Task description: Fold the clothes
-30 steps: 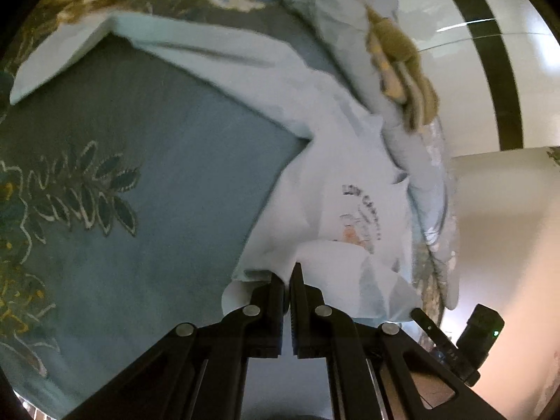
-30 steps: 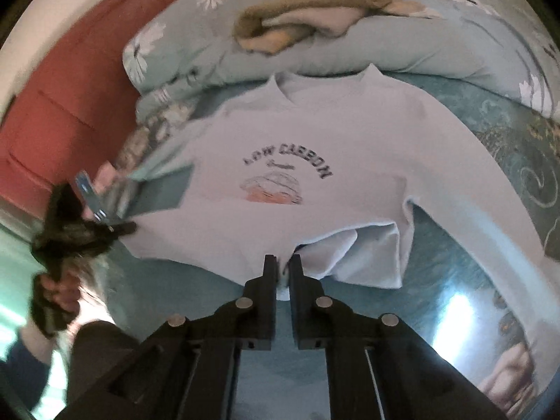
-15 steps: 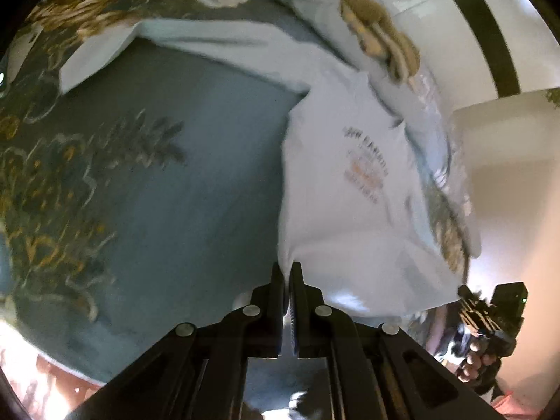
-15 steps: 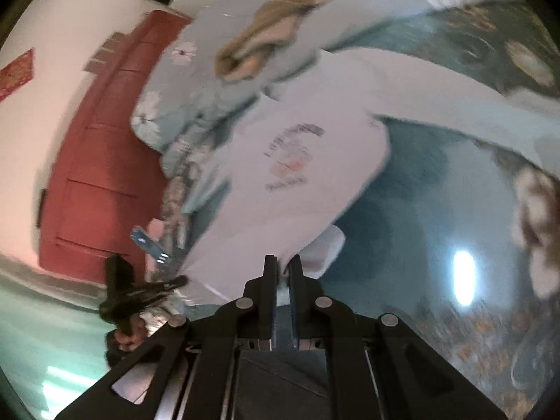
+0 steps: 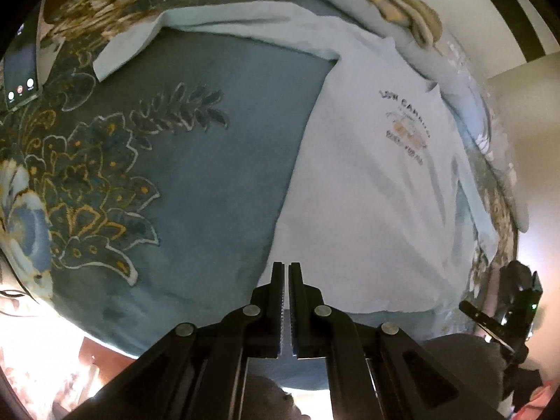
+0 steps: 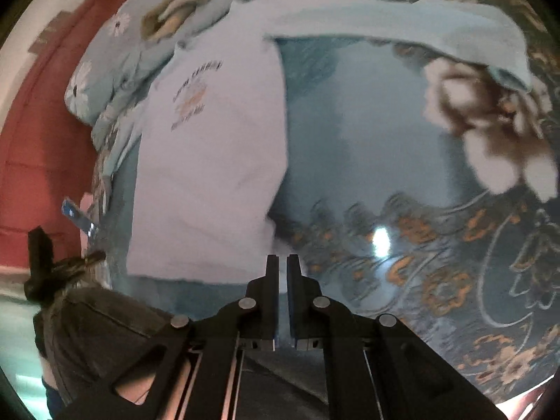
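Left wrist – gripper: our left gripper [image 5: 287, 269] was closed, jaws together at the hem corner of the pale blue sweatshirt [image 5: 371, 182]; we couldn't tell whether cloth was pinched.
Left wrist – garment: it lay flat, print up, on the floral bedspread [image 5: 196, 189], one sleeve [image 5: 217, 21] stretched toward a phone [image 5: 21, 73].
Left wrist – risk: if the corner wasn't really held, we judged it could slip and the hem would bunch during a fold.
Left wrist – change: a second earlier the hem was folded up under the print; now the body lay spread out.
Right wrist – gripper: our right gripper [image 6: 282, 262] was closed too, at the other hem corner; grip unclear, the frame was blurred.
Right wrist – garment: same sweatshirt [image 6: 210, 161], far sleeve [image 6: 402, 24] still out across the bedspread.
Right wrist – risk: uneven pull between our hands could skew the hem.
Right wrist – change: the doubled-up hem seen earlier was gone; the view had rolled.
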`<state>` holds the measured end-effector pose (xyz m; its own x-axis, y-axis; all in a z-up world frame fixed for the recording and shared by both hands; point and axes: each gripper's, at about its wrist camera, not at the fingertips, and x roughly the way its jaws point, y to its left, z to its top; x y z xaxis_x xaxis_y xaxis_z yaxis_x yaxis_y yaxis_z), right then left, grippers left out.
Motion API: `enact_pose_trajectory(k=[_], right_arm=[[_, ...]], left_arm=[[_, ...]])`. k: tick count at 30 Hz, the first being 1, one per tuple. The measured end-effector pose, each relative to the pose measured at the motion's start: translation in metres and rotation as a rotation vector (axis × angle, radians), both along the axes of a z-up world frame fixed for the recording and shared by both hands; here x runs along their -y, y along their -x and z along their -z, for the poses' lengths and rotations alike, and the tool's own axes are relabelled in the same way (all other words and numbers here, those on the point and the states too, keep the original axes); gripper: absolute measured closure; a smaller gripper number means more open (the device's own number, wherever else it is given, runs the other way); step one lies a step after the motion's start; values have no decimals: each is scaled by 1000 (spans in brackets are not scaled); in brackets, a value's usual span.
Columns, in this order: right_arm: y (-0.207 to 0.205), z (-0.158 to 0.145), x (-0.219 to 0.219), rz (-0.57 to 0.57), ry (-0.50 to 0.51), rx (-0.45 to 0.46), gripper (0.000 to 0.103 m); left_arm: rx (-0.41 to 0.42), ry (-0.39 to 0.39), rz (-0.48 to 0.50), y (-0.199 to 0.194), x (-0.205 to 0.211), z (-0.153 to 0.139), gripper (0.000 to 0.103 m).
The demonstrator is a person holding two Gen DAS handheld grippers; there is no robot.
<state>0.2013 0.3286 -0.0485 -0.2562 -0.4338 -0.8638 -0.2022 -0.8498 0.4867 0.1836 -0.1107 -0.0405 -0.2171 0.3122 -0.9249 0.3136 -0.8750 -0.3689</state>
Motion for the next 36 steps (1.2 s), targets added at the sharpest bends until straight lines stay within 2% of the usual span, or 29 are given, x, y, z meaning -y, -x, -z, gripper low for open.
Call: enact_pose_trajectory(k=[2,4,6,8,10,11,12,14,19,28,30,31,32,36], right_arm=[[0,-2,-11,35,-11,-22,98],[4,-6,-33,144,-15,-61,98],[7,-5,-52,239,-14,-83,93],[10,-2,-73,342,-5,-103,60],[14,2,-92,444,17,-119,54],[16,5,-98,490,34,-126,52],[20,7,-103,525,23,-128,50],[28,11,-113,596,-2,-131,50],[46,24,-131,731,-68,-113,50],[69,30,-153,836,-90,-158,51],[75,28,-156,847,-111,-155,68],[79,27,-157,850,-125,-148,86],[82,24,-157,847,-134,-148,96],[96,9,-154,820,-178,-167,98]], left_arm=[[-27,-17,-22,3,-2,-3,100],[-60,-32,-46,6,-4,-5,100],[-106,-46,-73,11,-7,-8,99],[-149,-57,-102,15,-9,-10,95],[-167,-58,-118,19,-11,-9,74],[-174,-58,-124,21,-11,-8,55],[-183,-62,-129,21,-11,-8,45],[-199,-80,-142,22,-10,-7,39],[-185,-129,-208,27,-3,3,37],[-159,-181,-227,42,-2,21,37],[-157,-197,-228,46,-2,24,37],[-154,-206,-229,48,-2,27,37],[-150,-214,-229,50,-2,29,37],[-151,-248,-247,53,0,34,37]])
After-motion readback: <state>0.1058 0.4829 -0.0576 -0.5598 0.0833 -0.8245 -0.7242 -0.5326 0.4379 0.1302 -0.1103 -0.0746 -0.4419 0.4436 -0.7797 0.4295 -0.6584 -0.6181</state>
